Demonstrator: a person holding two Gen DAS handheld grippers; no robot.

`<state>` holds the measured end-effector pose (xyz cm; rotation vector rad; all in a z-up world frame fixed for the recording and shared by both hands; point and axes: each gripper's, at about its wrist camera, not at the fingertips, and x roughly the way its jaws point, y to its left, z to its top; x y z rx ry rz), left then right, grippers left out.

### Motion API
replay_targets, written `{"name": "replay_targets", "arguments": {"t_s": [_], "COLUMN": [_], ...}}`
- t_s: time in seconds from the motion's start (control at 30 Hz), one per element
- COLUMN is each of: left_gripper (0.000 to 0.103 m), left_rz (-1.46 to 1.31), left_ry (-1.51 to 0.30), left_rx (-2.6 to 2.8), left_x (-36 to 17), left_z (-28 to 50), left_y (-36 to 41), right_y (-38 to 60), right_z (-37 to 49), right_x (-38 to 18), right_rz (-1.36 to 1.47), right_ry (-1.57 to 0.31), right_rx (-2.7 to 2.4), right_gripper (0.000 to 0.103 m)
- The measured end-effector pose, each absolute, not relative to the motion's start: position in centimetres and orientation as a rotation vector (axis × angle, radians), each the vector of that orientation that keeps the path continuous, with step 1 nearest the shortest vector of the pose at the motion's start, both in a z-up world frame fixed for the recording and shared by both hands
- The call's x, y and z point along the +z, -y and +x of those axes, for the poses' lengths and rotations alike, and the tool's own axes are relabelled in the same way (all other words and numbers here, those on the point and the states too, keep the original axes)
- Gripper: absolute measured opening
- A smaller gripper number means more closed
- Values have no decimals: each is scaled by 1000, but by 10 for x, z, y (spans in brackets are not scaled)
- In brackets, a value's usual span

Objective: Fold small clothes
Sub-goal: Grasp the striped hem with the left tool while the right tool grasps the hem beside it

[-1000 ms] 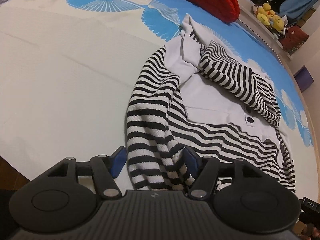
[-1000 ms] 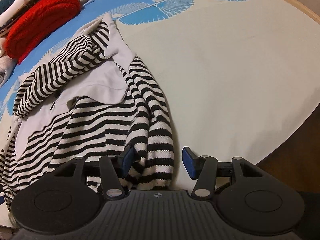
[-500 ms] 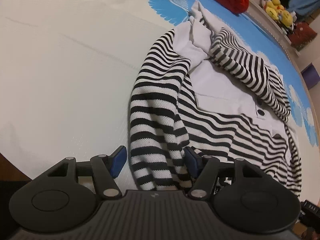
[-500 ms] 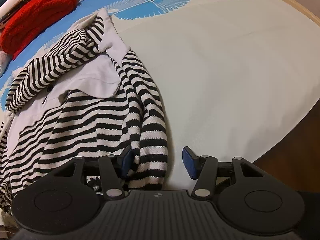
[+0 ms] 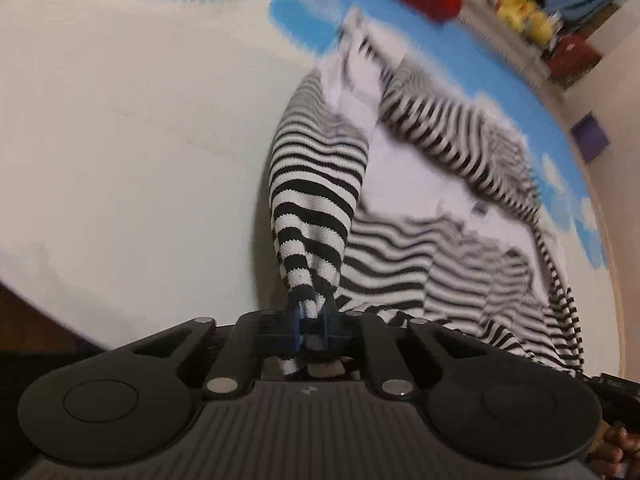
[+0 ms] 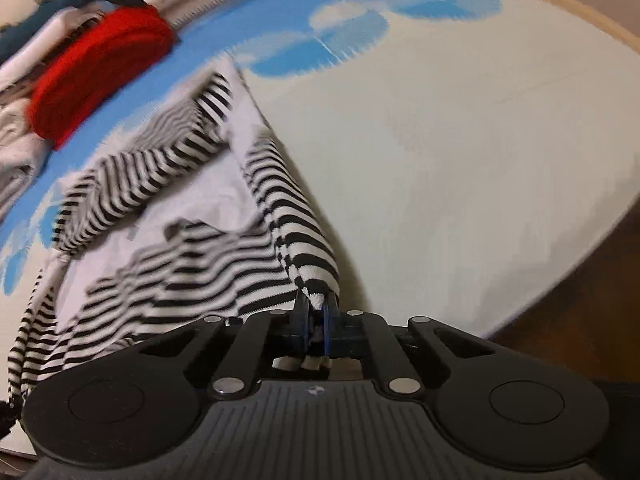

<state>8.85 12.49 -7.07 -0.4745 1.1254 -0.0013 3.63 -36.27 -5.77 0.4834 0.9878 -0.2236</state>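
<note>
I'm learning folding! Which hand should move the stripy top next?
Both equally: left gripper and right gripper jaws are each closing on the black-and-white striped knit top at its near edge, cloth between them.

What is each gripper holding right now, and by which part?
Both are closing on the striped sweater: the left gripper pinches its near hem edge, the right gripper a nearby spot on that hem.

The black-and-white striped sweater point(image 5: 400, 216) lies rumpled on the bed, its near hem bunched and lifted.
</note>
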Motion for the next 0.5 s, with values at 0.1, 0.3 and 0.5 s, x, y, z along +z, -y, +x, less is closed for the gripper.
{"name": "replay_targets", "arguments": {"t_s": [0.1, 0.3, 0.5], "left_gripper": [47, 65, 53], "left_rz": [-584, -613, -495], "left_ry": [-1157, -1172, -1160], "left_rx": [42, 48, 45], "left_x": [-83, -87, -90], "left_z": [94, 105, 106], "left_y": [-136, -133, -119], "right_y": [362, 359, 352], "right_z": [45, 52, 52], "right_x": [-77, -81, -87], "right_rz": [487, 471, 443], "right_ry": [-1087, -1087, -1090], "right_rx": [-237, -274, -261], "right_gripper": [18, 42, 42]}}
